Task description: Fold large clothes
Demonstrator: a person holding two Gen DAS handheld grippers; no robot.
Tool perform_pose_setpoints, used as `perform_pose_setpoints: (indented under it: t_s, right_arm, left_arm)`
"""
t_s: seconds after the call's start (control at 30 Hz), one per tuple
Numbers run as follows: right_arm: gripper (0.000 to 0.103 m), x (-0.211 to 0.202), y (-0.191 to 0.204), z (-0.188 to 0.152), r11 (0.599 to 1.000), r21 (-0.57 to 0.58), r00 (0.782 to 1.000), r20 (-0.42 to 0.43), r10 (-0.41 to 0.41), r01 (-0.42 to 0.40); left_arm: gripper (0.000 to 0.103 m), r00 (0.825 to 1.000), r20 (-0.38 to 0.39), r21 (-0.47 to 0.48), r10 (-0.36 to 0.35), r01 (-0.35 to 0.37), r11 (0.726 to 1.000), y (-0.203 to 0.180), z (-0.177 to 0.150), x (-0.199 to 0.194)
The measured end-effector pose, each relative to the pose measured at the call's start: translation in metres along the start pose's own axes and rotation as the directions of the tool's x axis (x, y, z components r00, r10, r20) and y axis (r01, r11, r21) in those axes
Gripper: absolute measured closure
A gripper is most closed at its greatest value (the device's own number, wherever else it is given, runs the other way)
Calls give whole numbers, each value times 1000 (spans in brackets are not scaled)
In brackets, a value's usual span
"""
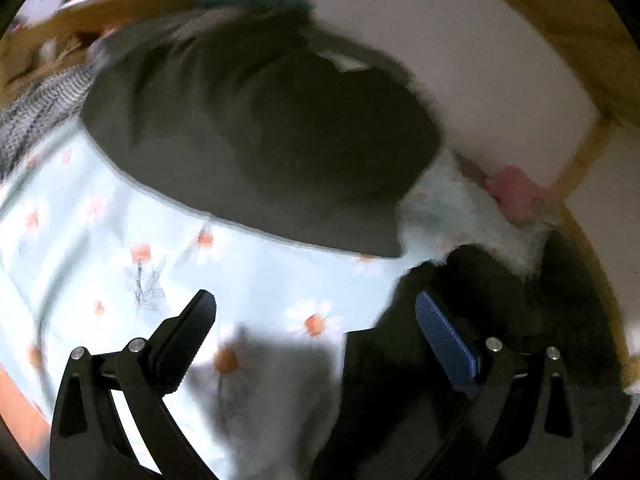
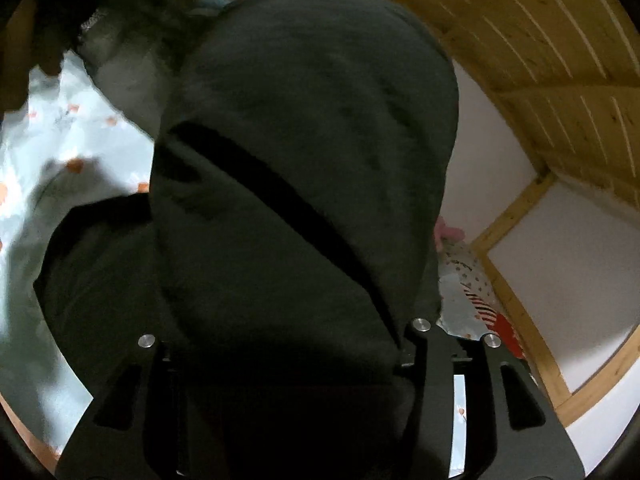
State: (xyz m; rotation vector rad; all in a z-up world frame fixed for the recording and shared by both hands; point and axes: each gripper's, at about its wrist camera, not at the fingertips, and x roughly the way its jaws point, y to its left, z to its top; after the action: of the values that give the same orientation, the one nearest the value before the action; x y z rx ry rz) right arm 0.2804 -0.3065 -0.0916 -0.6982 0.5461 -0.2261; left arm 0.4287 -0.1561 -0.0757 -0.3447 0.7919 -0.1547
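Dark olive-green cloth garment [image 1: 256, 128] spread on the bed's pale blue sheet printed with orange and white daisies [image 1: 120, 264], one straight hem running across the sheet, bulk of the cloth piled toward the white wall [image 1: 460, 60]. Left tool [image 1: 316, 336] hovering above the sheet, jaws spread wide, nothing between them; black pad on one finger, blue ribbed pad [image 1: 444, 344] on the other. Just beside the blue pad, a heap of black fabric [image 1: 472, 280]. Grey knitted cloth [image 1: 36, 108] at the far edge of the bed, a small pink item [image 1: 516, 196] near the wooden frame [image 1: 588, 148].

In the right wrist view, the same dark garment [image 2: 304, 152] draped thick over the right tool [image 2: 288, 360], covering fingers and pads completely; a dark seam slanting down across the cloth. Cloth clearly between the jaws, yet impossible to tell whether pressed or loose. Pine plank wall [image 2: 540, 40] above, daisy sheet [image 2: 60, 140] off to the side.
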Motion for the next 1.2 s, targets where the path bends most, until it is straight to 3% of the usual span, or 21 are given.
perform_pose_setpoints:
  t_s: [0.07, 0.17, 0.23, 0.3, 0.37, 0.43, 0.5, 0.53, 0.57, 0.6, 0.63, 0.7, 0.73, 0.77, 0.8, 0.9, 0.97, 1.0, 1.03, 1.2]
  right_arm:
    - [53, 2, 17, -3, 999, -49, 1000, -14, -10, 9]
    - [50, 9, 47, -3, 990, -140, 999, -32, -40, 35]
    - [50, 12, 63, -6, 981, -184, 997, -36, -66, 58]
    - [50, 15, 71, -8, 976, -206, 996, -43, -80, 70]
    - [51, 14, 74, -8, 972, -225, 995, -49, -84, 71]
    - [45, 5, 69, -10, 970, -229, 996, -27, -88, 79]
    - [23, -18, 57, -19, 968, -244, 999, 23, -47, 51]
    - [13, -28, 55, -18, 969, -245, 999, 45, -1, 12]
    - [3, -46, 42, -26, 971, -234, 994, 80, 67, -47]
    - [3, -66, 26, -37, 966, -217, 979, 117, 167, -138]
    - [3, -81, 13, -45, 955, -209, 959, 144, 242, -210]
    - [3, -113, -21, -63, 924, -176, 891, 255, 375, -339]
    - [3, -126, -45, -69, 914, -109, 859, 315, 404, -390]
    - [3, -126, -64, -72, 904, -39, 846, 336, 414, -426]
    - [3, -118, -87, -70, 892, 53, 849, 338, 407, -449]
    - [3, -47, -149, -64, 742, 403, 845, 245, 476, -535]
    - [3, -11, -148, -73, 673, 461, 800, 159, 579, -579]
    - [3, 6, -137, -74, 690, 448, 794, 77, 603, -568]
    - [3, 6, -124, -78, 736, 394, 817, 73, 571, -550]
    - [3, 21, -105, -84, 738, 397, 804, -3, 595, -545]
  left_arm:
    - [5, 996, -15, 91, -87, 88, 992, -24, 17, -32]
    - [5, 983, -17, 275, -185, 182, 944, -81, 32, -67]
    - [5, 970, -40, 389, -238, 235, 891, -126, 36, -74]
    - [5, 962, -123, 480, -242, 271, 834, -177, 37, -60]
    - [5, 950, -226, 527, -215, 305, 793, -216, 32, -27]
    - [5, 937, -334, 576, -98, 285, 766, -244, 22, 28]
    - [5, 936, -352, 623, 31, 209, 754, -251, 18, 81]
    - [5, 940, -330, 637, 91, 150, 756, -245, 19, 105]
    - [5, 938, -336, 615, 88, 148, 775, -237, 20, 115]
    - [5, 931, -362, 554, 44, 177, 814, -224, 23, 126]
    - [5, 929, -369, 484, -4, 196, 853, -209, 27, 133]
    - [4, 937, -347, 407, -47, 196, 892, -188, 27, 144]
    - [4, 939, -337, 390, -67, 204, 898, -179, 23, 147]
    - [4, 941, -329, 382, -76, 207, 901, -178, 19, 150]
    - [4, 946, -310, 371, -91, 209, 905, -172, 12, 148]
    - [4, 960, -256, 355, -114, 203, 913, -163, 6, 148]
    - [4, 967, -235, 359, -102, 184, 915, -159, -3, 144]
    - [4, 968, -231, 361, -97, 178, 915, -158, -1, 150]
    - [4, 973, -219, 371, -79, 157, 915, -157, -3, 153]
    - [4, 972, -232, 377, -36, 124, 918, -150, -5, 171]
